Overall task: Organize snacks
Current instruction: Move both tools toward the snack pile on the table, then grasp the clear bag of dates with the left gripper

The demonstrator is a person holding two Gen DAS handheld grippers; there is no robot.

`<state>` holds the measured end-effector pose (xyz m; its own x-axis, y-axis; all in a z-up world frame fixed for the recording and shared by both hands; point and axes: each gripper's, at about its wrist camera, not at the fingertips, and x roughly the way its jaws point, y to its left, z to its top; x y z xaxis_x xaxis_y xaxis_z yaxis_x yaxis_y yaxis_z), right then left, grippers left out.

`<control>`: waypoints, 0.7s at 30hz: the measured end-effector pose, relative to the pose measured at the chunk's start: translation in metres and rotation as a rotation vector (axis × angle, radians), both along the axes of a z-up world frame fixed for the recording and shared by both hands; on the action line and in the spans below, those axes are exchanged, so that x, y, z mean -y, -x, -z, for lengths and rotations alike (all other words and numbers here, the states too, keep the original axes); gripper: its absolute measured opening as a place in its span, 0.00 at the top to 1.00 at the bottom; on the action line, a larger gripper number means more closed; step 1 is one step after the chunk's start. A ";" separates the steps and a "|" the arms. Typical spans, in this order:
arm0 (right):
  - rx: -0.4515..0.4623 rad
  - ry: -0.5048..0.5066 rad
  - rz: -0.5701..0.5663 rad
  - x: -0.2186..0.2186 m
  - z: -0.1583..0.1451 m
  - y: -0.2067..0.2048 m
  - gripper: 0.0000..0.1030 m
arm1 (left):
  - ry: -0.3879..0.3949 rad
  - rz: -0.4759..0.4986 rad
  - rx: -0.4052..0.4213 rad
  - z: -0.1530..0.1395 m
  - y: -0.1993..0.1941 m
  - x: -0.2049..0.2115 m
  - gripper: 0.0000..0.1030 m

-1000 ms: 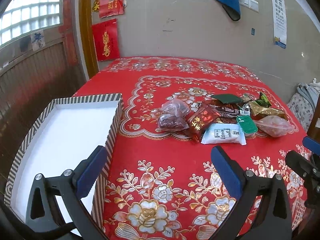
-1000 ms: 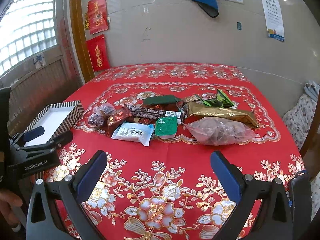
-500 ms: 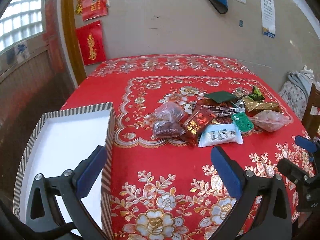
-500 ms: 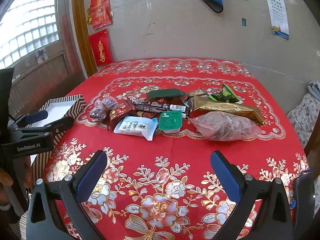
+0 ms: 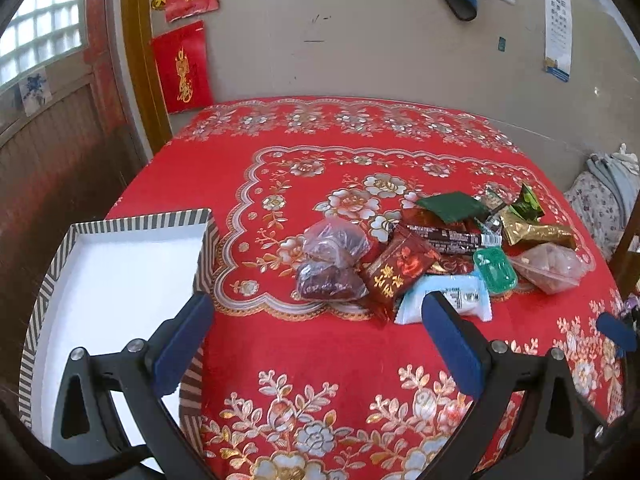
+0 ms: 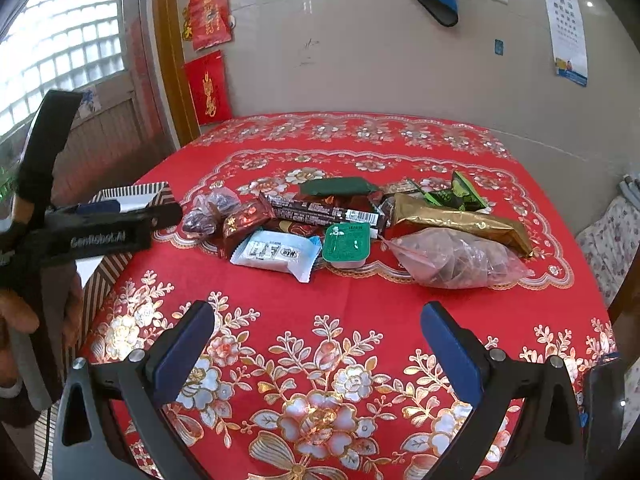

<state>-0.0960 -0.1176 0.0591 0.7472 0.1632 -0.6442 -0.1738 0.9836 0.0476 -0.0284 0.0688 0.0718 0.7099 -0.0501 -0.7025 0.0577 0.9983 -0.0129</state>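
Far left there's a striped box (image 5: 120,264) with a white inside, sitting empty at the edge of the tabletop (image 5: 304,344) with its red flowery cloth. The left tool (image 5: 312,336) hovers over that spot, fingers spread wide, holding nothing. Further right is the snack pile: two clear bags of dark fruit (image 5: 332,260), a red packet (image 5: 400,268), a white-blue packet (image 6: 276,254), a green-lidded cup (image 6: 346,242), a gold pouch (image 6: 460,220), and a clear bag of brownish stuff (image 6: 456,258). The right tool (image 6: 316,340) is near the front edge, also wide apart and empty.
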 end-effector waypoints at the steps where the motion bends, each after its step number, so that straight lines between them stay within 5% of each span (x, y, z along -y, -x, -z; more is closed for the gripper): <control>1: -0.001 0.003 0.001 0.001 0.000 0.000 0.00 | -0.002 -0.006 -0.008 0.000 -0.003 0.001 0.00; 21: -0.024 -0.006 0.002 0.015 0.004 -0.004 0.00 | 0.016 -0.116 -0.133 0.013 -0.068 0.005 0.00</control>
